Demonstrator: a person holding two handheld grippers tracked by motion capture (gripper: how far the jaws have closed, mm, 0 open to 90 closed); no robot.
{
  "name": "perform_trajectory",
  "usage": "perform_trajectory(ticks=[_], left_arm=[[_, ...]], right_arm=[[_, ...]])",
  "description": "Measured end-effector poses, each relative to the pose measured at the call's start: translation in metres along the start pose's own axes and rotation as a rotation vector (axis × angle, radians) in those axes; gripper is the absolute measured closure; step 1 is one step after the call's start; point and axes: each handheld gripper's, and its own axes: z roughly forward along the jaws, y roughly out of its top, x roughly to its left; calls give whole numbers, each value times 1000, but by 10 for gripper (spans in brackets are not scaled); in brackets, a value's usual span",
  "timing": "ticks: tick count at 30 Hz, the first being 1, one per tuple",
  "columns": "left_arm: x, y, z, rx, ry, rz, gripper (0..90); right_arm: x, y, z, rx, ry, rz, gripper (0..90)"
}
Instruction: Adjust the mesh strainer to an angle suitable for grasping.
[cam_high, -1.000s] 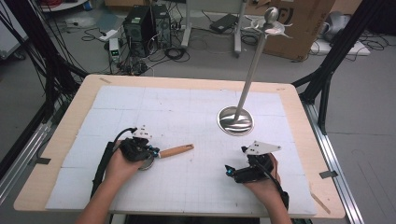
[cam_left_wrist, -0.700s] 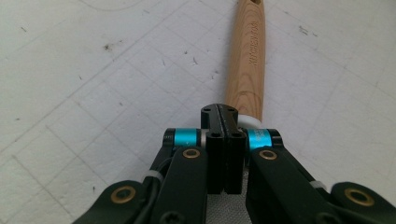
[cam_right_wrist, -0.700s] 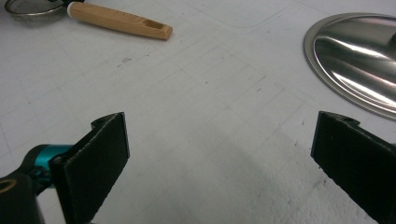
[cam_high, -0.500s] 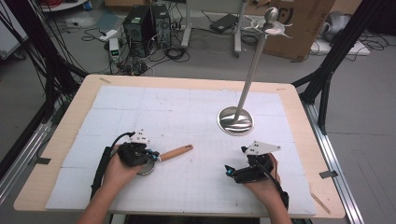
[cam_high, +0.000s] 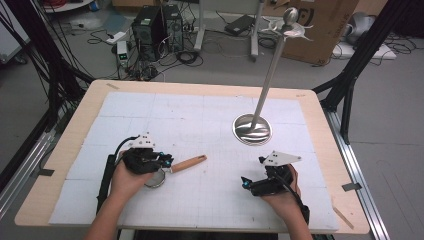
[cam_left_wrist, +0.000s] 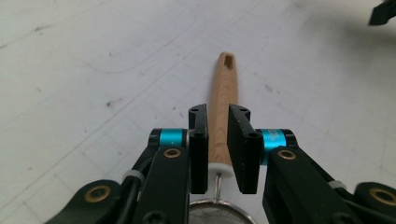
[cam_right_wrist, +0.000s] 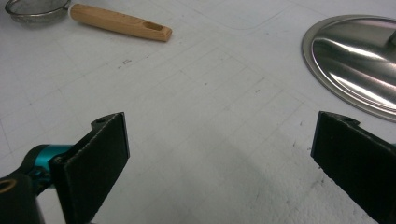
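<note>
left tool at the strainer handle, right tool idle

the strainer (cam_high: 159, 177) lies on the white tabletop (cam_high: 200, 120), near its front left, with its wooden handle (cam_high: 188, 163) pointing right toward the centre. the left tool (cam_left_wrist: 218, 140) sits over the handle's base: in the left gripper view the jaws stand close on either side of the wood, narrowly apart, just ahead of the mesh bowl (cam_left_wrist: 219, 215). whether the pads actually press the handle cannot be told. in the high view the left hand (cam_high: 127, 172) covers part of the bowl.

the right tool (cam_right_wrist: 219, 154) hovers low over bare tabletop at front right, jaws spread wide, holding nothing. the round metal base (cam_high: 251, 129) of a tilted stand lies just beyond it.
</note>
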Motion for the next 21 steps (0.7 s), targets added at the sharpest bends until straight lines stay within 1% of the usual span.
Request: perform_trajectory(ticks=[5, 8, 10, 11, 13, 19, 21], left_arm=[[0, 3, -3, -31, -39, 7, 709], [-2, 6, -4, -50, -63, 24, 663], [-4, 7, -4, -55, -66, 43, 622], [-5, 8, -5, -62, -71, 44, 610], [-7, 8, -7, -76, -71, 46, 583], [-8, 9, -12, -103, -49, 59, 468], [-8, 9, -12, -113, -48, 55, 429]], right_arm=[[-1, 0, -1, -2, -1, 3, 32], [-1, 0, 0, 3, 1, 7, 31], [-2, 0, 0, 1, 0, 4, 31], [-2, 0, 0, -2, -1, 5, 31], [-3, 0, -1, -3, -1, 12, 31], [-4, 1, -1, -9, -2, 18, 31], [-4, 1, -1, -4, -1, 21, 31]])
